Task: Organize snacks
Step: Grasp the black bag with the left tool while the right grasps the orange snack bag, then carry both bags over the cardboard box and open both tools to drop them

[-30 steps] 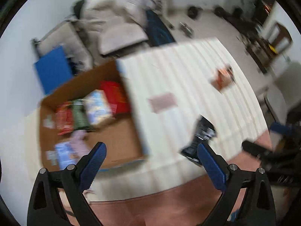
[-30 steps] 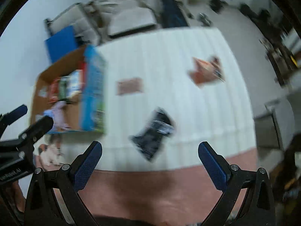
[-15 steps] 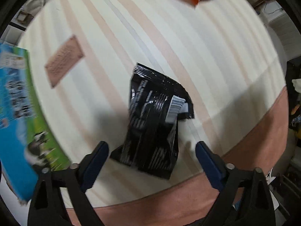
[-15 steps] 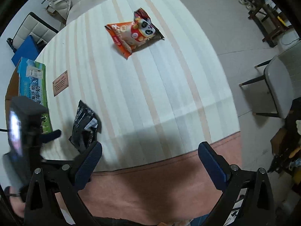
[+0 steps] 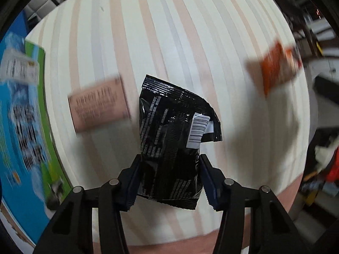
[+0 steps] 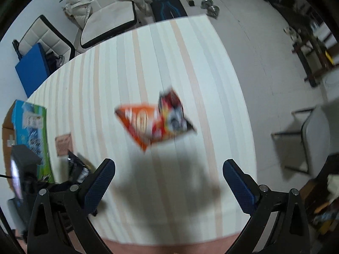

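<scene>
A black snack packet (image 5: 169, 139) with a white barcode label sits between the blue pads of my left gripper (image 5: 169, 182), which is shut on its lower half above the striped tablecloth. An orange snack bag (image 6: 154, 122) lies on the table in the right wrist view, ahead of my right gripper (image 6: 169, 182), which stands open with nothing between its fingers. The same orange snack bag (image 5: 279, 67) shows blurred at the far right of the left wrist view. The black snack packet (image 6: 79, 167) and my left gripper's body appear at the lower left of the right wrist view.
A blue and green carton (image 5: 21, 114) stands at the table's left edge. A pink card (image 5: 99, 103) lies flat beside the black packet. Chairs (image 6: 108, 19), a blue pad (image 6: 31, 69) and weights sit on the floor beyond the table. A grey chair (image 6: 313, 135) stands right.
My left gripper has closed its fingers on the black packet. The right gripper has moved nearer to the orange bag, which now sits centred ahead of it.
</scene>
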`<state>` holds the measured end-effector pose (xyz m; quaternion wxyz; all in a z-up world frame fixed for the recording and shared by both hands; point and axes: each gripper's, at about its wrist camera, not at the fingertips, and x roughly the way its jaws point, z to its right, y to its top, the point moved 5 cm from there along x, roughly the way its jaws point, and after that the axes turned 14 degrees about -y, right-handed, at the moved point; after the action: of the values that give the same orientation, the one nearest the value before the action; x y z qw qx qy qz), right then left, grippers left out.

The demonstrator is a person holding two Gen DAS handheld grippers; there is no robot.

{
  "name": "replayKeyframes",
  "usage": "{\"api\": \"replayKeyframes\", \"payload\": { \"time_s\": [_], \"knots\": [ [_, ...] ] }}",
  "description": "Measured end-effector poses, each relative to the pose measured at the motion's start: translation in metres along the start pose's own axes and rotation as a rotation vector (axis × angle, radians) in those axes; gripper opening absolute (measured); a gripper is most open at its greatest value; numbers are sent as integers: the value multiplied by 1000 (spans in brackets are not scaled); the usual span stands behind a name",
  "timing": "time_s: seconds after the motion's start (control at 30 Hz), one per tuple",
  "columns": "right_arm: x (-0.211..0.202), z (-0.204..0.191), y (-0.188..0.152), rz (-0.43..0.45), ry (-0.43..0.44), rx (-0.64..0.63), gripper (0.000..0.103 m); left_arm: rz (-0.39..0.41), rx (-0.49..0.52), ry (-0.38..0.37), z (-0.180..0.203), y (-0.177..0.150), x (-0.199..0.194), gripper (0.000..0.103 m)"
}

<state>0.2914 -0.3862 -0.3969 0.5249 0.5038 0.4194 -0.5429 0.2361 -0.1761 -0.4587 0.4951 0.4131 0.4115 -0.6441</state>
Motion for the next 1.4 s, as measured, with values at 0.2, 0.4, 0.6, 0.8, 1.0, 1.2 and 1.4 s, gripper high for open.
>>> {"api": "replayKeyframes", "payload": {
  "time_s": [0.2,0.4,0.6,0.8,1.0,1.2,1.4],
  "knots": [
    [35,-21,39,-59,-57,-105,96,32,-12,11,3,32,-8,49],
    [58,-31,51,-97,-52,-91,72,28,-13,23,6,37,-1,49],
    [51,-35,52,-81,-70,-100,53,41,-16,21,-2,39,-16,49],
    [22,-34,43,-36,-55,-60,51,117,12,5,0,32,-47,48],
    [-50,-48,16,47,78,-33,51,245,12,-63,-12,-2,-120,48],
    [-119,-100,-33,110,210,-42,51,336,23,-77,-59,-45,-201,48],
    [-167,-196,-79,127,308,-118,51,366,-42,-61,-133,-72,-245,48]
  ]
}}
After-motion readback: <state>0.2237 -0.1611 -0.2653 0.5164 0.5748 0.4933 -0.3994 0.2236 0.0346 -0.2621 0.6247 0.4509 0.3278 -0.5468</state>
